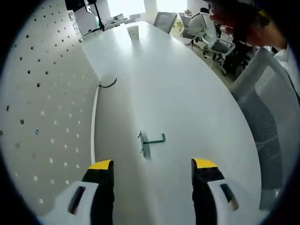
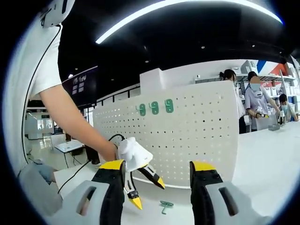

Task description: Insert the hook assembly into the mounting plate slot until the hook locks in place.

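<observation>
The grey-green hook assembly (image 1: 151, 142) lies flat on the white table (image 1: 187, 108), just ahead of my left gripper (image 1: 152, 165), whose yellow-tipped jaws stand open and empty. The perforated white mounting plate (image 1: 42, 117) rises along the left side. In the right gripper view the plate (image 2: 197, 136) stands upright behind the hook (image 2: 165, 205), which rests on the table. A hand holds the left gripper (image 2: 148, 193) just left of and above the hook, jaws apart. My right gripper (image 2: 157, 168) is open with nothing in it.
Three green hooks (image 2: 154, 108) hang near the plate's top. A black cable (image 1: 108, 84) curls at the plate's base. A mesh chair (image 1: 267, 117) stands at the table's right edge, and a small box (image 1: 133, 32) sits at its far end. People (image 2: 255, 101) work behind the plate.
</observation>
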Demonstrator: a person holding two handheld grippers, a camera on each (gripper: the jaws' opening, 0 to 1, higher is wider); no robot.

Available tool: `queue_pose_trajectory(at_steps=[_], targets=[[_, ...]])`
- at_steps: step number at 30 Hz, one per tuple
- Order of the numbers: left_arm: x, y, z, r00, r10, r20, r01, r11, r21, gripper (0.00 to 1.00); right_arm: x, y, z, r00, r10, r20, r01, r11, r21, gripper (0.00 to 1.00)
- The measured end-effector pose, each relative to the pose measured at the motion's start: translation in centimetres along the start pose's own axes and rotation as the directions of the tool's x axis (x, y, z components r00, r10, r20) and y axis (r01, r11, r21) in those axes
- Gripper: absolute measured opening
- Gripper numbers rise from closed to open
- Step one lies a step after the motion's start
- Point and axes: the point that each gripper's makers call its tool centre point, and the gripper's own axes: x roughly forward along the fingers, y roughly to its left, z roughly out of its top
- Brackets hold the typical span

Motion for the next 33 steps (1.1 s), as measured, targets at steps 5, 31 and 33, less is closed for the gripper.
queue_pose_trajectory(at_steps=[5,31,33], targets=[[0.9,-0.3,-0.3,0.999,-0.028,-0.035,0.029,0.999,0.017,0.69,-0.2,-0.3,-0.1,1.0,-0.01,-0.002,0.01,1.0,0.002,0.54],[3.3,-0.9,-0.6,0.991,-0.101,-0.088,0.103,0.994,0.02,0.68,-0.7,-0.5,-0.5,0.999,-0.032,-0.025,0.031,0.999,-0.033,0.51],[3.2,-0.9,-0.5,0.992,-0.103,-0.079,0.105,0.994,0.023,0.68,-0.8,-0.6,-0.4,0.999,-0.044,-0.022,0.042,0.998,-0.049,0.51]])
